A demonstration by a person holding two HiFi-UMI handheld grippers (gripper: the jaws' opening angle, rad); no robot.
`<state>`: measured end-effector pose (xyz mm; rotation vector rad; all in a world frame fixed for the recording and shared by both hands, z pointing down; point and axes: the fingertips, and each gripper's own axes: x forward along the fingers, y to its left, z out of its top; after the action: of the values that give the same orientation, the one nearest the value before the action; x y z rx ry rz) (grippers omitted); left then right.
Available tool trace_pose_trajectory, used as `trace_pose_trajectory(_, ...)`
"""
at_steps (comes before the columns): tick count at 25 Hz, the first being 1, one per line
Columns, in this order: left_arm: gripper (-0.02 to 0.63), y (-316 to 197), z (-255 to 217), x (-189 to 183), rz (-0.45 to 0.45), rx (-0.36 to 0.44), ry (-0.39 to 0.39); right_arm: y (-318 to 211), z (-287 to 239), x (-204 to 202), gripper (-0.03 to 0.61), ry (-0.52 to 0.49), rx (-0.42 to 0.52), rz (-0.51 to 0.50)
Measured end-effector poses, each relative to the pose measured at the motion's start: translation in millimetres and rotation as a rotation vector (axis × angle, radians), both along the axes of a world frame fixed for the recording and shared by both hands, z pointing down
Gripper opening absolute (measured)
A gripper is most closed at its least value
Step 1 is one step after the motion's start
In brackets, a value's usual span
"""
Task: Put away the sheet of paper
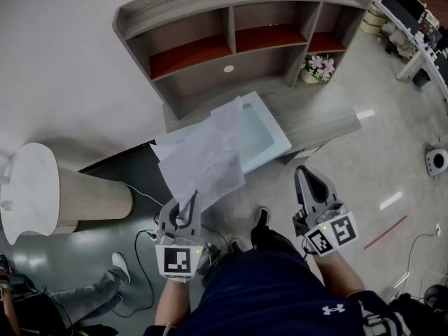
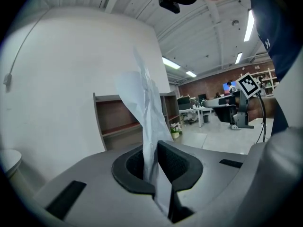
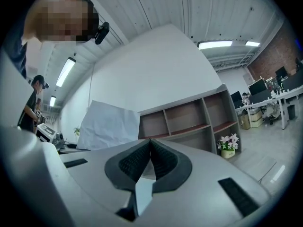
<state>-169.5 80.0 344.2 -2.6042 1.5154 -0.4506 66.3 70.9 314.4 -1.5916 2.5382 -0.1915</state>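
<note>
Left gripper view only: fingers [image 2: 177, 162] of left gripper [image 2: 154, 150] clamped on the lower edge of the sheet of paper [image 2: 147, 112], shown edge-on and rising upright.

Right gripper view only: right gripper [image 3: 150, 142] with fingers pressed together, nothing between them.

Head view only: sheet held in the air, crumpled, broad face up, long axis from 6 toward 1 o'clock, free end overlapping the 9 o'clock side of a pale blue tray [image 1: 264, 133] on the tabletop [image 1: 315, 121]. Shelf unit [image 1: 210, 47] beyond at 12.
</note>
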Motion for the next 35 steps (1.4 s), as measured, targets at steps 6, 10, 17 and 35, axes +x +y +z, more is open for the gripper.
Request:
trace_pose_trajectory(6, 0.038, -33, -2, 25, -0.018, -0.006, -0.024, -40, 9, 24, 0.012, -0.031, -0.025, -0.019)
trace_pose_trajectory(10, 0.038, -46, -2, 36, -0.042, -0.027, -0.032, -60, 8, 37, 0.012, -0.046, -0.025, -0.037)
trace_pose_trajectory(17, 0.038, -67, -6, 51, -0.073, -0.018, -0.043, -88, 9, 54, 0.012, -0.062, -0.030, -0.068)
trace_pose_trajectory(35, 0.038, -113, 28, 39, -0.119, -0.149, 0.013, -140, 27, 68, 0.012, -0.099, -0.098, -0.055)
